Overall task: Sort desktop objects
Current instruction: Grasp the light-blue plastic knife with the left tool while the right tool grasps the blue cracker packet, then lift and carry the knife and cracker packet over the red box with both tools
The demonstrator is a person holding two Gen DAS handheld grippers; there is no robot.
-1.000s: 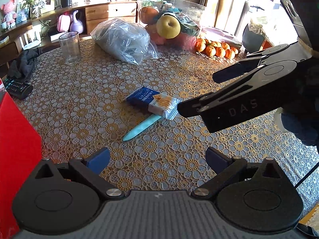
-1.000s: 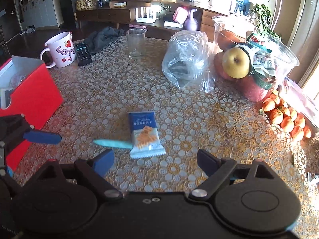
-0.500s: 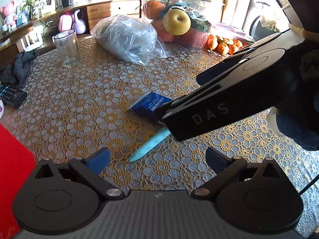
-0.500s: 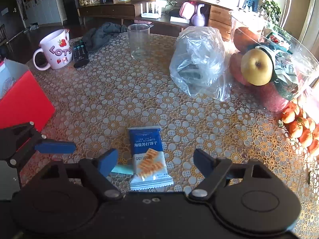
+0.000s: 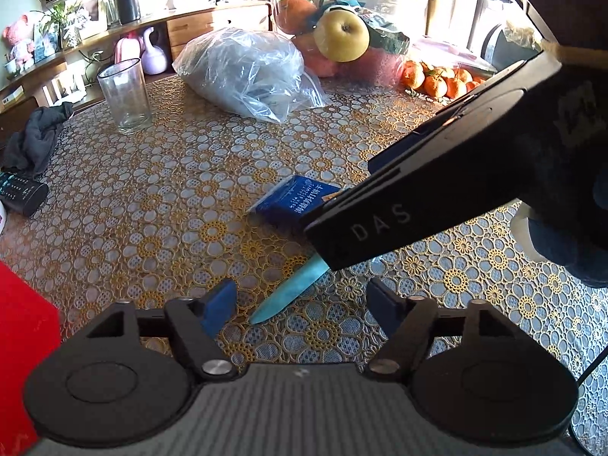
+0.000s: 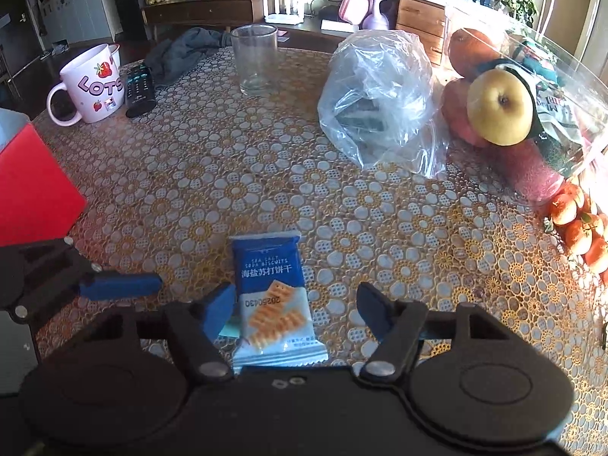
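On the near part of the lace-patterned tablecloth [image 6: 266, 174] lies a blue-and-white biscuit packet [image 6: 275, 300], flat, its blue end pointing away, and it sits between the fingers of the right gripper [image 6: 296, 304]. The jaws of that gripper have just been closing, yet the left blue pad stands just beside the packet's edge and the right pad is well clear of it, so nothing is gripped. A pale turquoise strip [image 5: 290, 290], long and pointed, pokes out from under the packet's left side; in the left wrist view its tip lies on the cloth between the fingers of the left gripper [image 5: 300, 300], whose jaws have also just been closing but touch nothing. In that same view the black body of the right gripper [image 5: 437, 190] covers much of the packet [image 5: 294, 199].

Farther off, toward the middle, a crumpled clear plastic bag [image 6: 376, 98] rests on the table, with an empty drinking glass [image 6: 254, 59] to its left. At the far left stand a pink mug [image 6: 91, 85] and a black remote control [image 6: 138, 89], with a dark cloth [image 6: 182, 53] behind them. A red box [image 6: 32, 186] sits at the left edge. To the right, a clear bowl [image 6: 532, 87] holds fruit, and small oranges [image 6: 579, 224] lie near it.
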